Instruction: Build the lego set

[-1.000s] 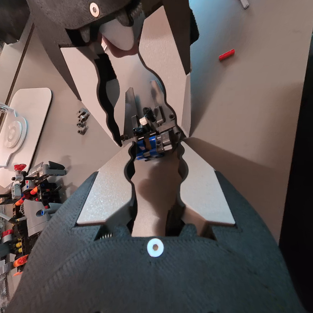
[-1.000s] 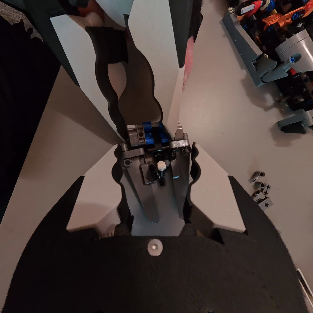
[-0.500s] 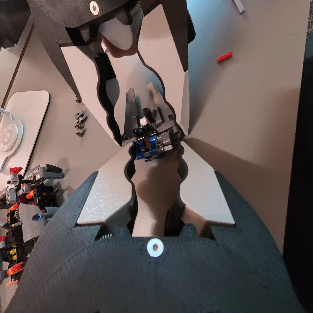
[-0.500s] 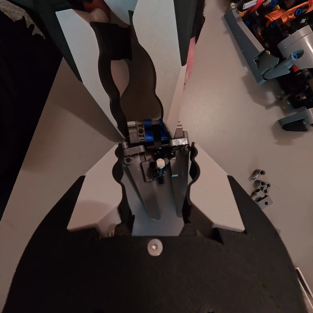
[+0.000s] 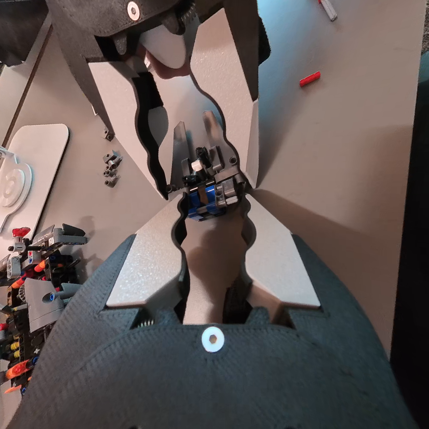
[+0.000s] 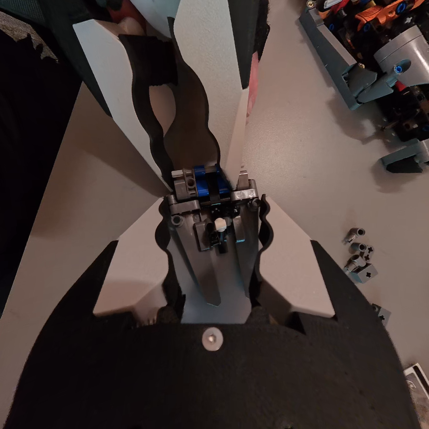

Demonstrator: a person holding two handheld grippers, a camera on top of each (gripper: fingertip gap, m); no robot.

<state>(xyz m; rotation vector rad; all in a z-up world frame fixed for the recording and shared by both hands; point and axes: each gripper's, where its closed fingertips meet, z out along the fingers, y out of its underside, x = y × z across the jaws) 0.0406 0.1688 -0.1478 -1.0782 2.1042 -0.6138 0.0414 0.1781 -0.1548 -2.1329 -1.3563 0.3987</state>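
A small sub-assembly [image 5: 209, 185] is held between both grippers above the table. It has two long dark grey panels [image 6: 204, 267], a black and white pin cluster, and a blue and grey block [image 6: 204, 185] at one end. My left gripper [image 5: 213, 202] is shut on the blue block end. My right gripper [image 6: 213, 204] is shut on the grey panel part, the panels lying back between its fingers. Each gripper faces the other tip to tip; the right gripper shows at the top of the left wrist view [image 5: 204, 181].
A large partly built model [image 5: 34, 278] in grey, black and orange lies on the table, also in the right wrist view [image 6: 383, 58]. Several small grey connectors [image 6: 359, 255] lie loose nearby. A red pin [image 5: 310, 79] lies farther off. A white board [image 5: 37, 167] is at left. My two grippers' fingertips are within a few centimetres of each other. From the right gripper's tips to the red pin [image 5: 310, 79] is close to 10 cm.
Both grippers keep their hold on the sub-assembly. The pair has drifted slightly over the table; the grip and the parts' positions in the fingers look the same.
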